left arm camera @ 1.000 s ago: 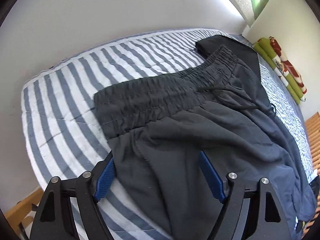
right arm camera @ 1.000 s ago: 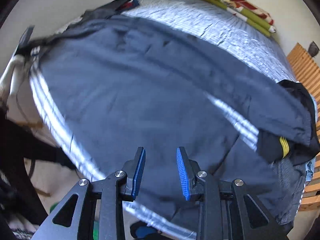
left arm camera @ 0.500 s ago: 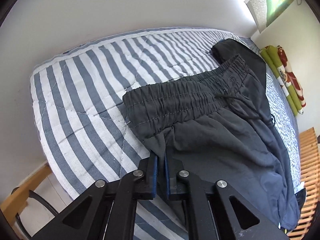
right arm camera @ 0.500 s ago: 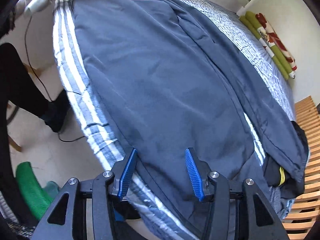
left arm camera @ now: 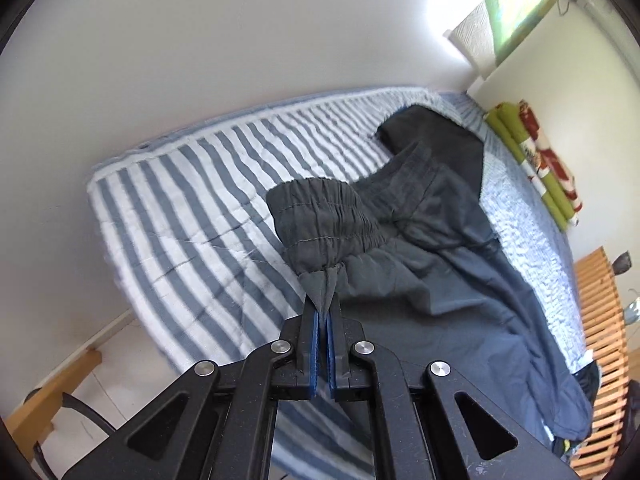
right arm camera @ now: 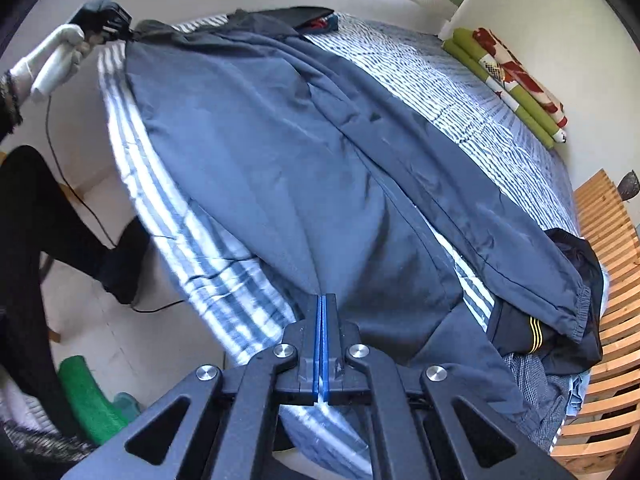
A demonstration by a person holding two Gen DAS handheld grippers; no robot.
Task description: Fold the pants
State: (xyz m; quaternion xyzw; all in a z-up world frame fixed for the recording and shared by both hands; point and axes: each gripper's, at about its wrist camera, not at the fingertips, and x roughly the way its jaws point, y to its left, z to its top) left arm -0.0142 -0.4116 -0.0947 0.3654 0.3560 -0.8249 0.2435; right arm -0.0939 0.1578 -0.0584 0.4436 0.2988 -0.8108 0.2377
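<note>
Dark grey pants (left arm camera: 440,280) lie lengthwise on a blue-and-white striped bed (left arm camera: 180,220). My left gripper (left arm camera: 322,310) is shut on a pinch of fabric just under the gathered waistband (left arm camera: 320,216), and that corner hangs raised off the bed. In the right wrist view the pants (right arm camera: 280,160) stretch from the top left down to my right gripper (right arm camera: 322,298). It is shut on the near edge of a leg, close to the bed's side. At the top left a gloved hand (right arm camera: 56,56) holds the left gripper (right arm camera: 128,32) at the waist end.
A folded black garment (left arm camera: 432,136) lies beyond the waistband. A green-and-red folded blanket (right arm camera: 508,76) sits by the far wall. Dark clothes with yellow stripes (right arm camera: 532,336) are heaped at the leg end, beside bare wooden slats (right arm camera: 608,280). A person's dark leg (right arm camera: 48,208), a cable and a green object (right arm camera: 84,396) are on the floor.
Both grippers went from open to shut on the pants. The left one has lifted the waist corner, which now bunches up. The right one has settled on the leg's near edge.
</note>
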